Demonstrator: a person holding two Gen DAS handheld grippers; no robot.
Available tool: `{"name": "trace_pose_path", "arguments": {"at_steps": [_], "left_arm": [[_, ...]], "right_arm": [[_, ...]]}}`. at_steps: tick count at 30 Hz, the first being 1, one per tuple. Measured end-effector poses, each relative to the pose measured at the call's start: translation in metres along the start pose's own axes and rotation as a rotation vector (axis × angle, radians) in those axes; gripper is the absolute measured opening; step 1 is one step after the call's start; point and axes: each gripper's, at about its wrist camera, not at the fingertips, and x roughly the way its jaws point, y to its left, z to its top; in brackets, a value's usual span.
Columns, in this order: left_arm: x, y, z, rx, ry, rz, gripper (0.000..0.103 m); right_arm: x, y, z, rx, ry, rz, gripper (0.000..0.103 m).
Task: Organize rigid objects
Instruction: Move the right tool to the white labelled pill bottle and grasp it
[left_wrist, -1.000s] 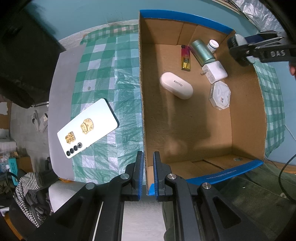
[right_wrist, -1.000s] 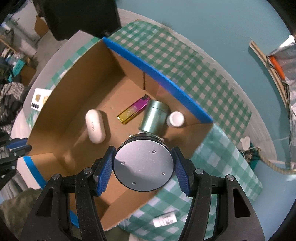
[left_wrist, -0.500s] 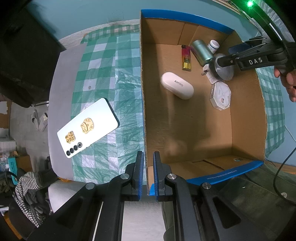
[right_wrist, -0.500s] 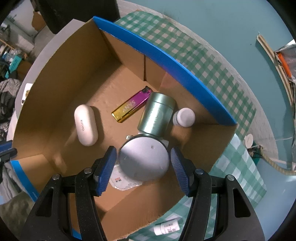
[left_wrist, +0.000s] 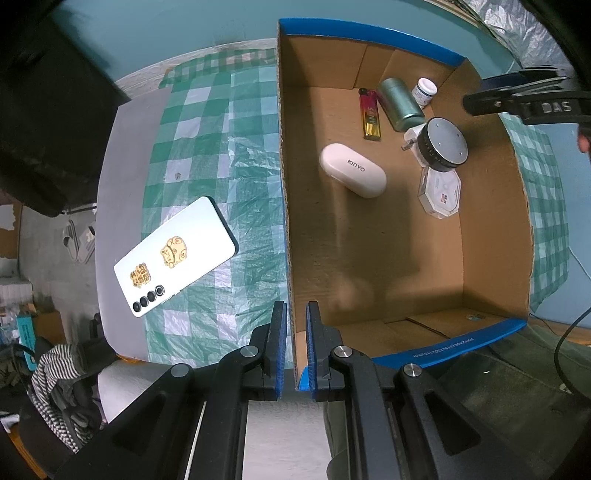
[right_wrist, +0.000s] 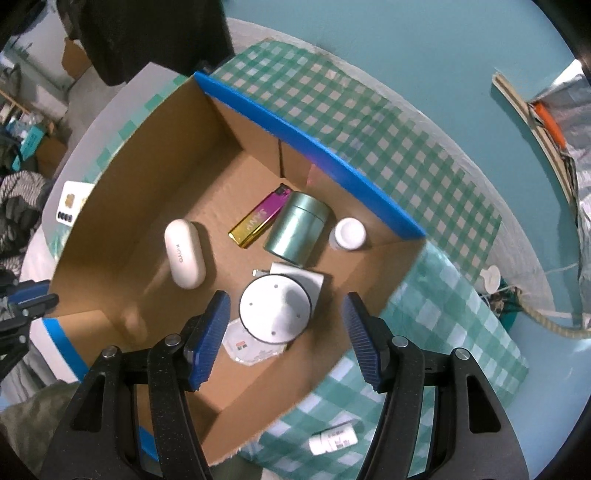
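My left gripper (left_wrist: 295, 308) is shut on the near wall of the cardboard box (left_wrist: 369, 266) and points down. Inside the box, a round grey disc (right_wrist: 275, 308) lies partly on a white charger (right_wrist: 314, 280) and on an octagonal white packet (left_wrist: 441, 194). My right gripper (right_wrist: 285, 295) hangs open above the disc, its blue pads clear of the rim on both sides. Also in the box are a white KINYO case (left_wrist: 352, 170), a pink-and-gold lighter (left_wrist: 370, 118), a green tin (left_wrist: 399, 101) and a small white bottle (left_wrist: 424, 90).
A white phone (left_wrist: 173, 254) with gold stickers lies on the green checked cloth (left_wrist: 221, 147) left of the box. A small white bottle (right_wrist: 334, 439) lies on the cloth outside the box's right wall. The near half of the box floor is bare.
The right gripper carried the disc down into the box, let it go and drew back up. The disc now rests on the charger. The left gripper stayed shut on the box wall.
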Motion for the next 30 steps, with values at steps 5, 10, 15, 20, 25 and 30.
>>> {"name": "trace_pose_path", "arguments": {"at_steps": [5,10,15,20,25,30], "left_arm": [[-0.001,0.000,0.001,0.006,-0.002,-0.001,0.009],[-0.001,-0.001,0.003,0.014,-0.002,-0.001,0.009],[-0.001,-0.002,0.003,0.022,-0.002,0.000,0.009],[-0.001,-0.002,0.004,0.025,-0.001,0.001,0.009],[0.000,-0.003,0.005,0.030,0.002,0.004,0.009],[0.000,-0.003,0.005,0.031,0.001,0.001,0.009]], "right_arm": [[-0.016,-0.010,-0.011,0.040,-0.013,-0.003,0.064],[-0.026,-0.022,-0.021,0.083,-0.019,-0.016,0.064],[-0.034,-0.034,-0.038,0.137,-0.023,-0.006,0.064],[-0.036,-0.048,-0.055,0.205,-0.015,0.002,0.064],[-0.028,-0.059,-0.072,0.271,0.005,0.010,0.064],[-0.015,-0.070,-0.092,0.341,0.039,0.015,0.064]]}}
